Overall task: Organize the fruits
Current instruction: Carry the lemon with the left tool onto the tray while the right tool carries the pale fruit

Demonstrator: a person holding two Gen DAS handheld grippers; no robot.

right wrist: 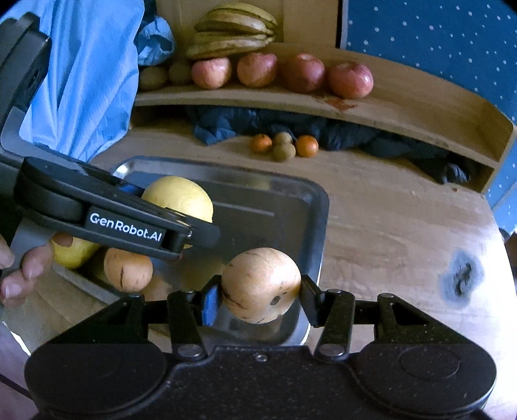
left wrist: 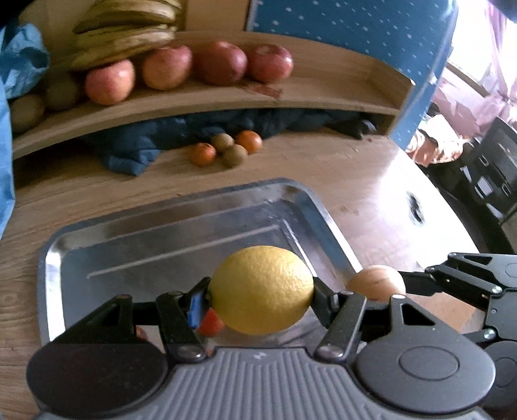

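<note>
A: What are the fingers doing?

B: The left gripper point(left wrist: 261, 295) is clamping a yellow lemon point(left wrist: 261, 289); both pads are pressing on its ends, and it is hanging above the metal tray point(left wrist: 168, 232). The right gripper point(right wrist: 260, 292) is squeezing a round tan fruit point(right wrist: 261, 284) the same way, sitting over the tray's right rim.

A: Is anything lying in the tray itself?

B: In the right wrist view, another tan fruit point(right wrist: 127, 269) and a second yellow fruit point(right wrist: 72, 252) are sitting at the tray's near left end, partly hidden under the left gripper's body. A hand point(right wrist: 22, 268) is wrapping around that gripper's handle. In the left wrist view a small red-orange piece point(left wrist: 210, 321) is showing just under the lemon; I cannot tell what it is.

A: And farther out?

B: On the wooden table point(right wrist: 387, 219) beyond the tray, two oranges point(right wrist: 306, 146) and two kiwis point(right wrist: 283, 151) are clustering together in front of a dark blue cloth point(right wrist: 226, 124). Above them, a wooden shelf point(right wrist: 404, 106) is carrying four red apples point(right wrist: 350, 80) in a row, with bananas point(right wrist: 232, 29) piled at the left end and more kiwis point(right wrist: 153, 77) beside them.
</note>
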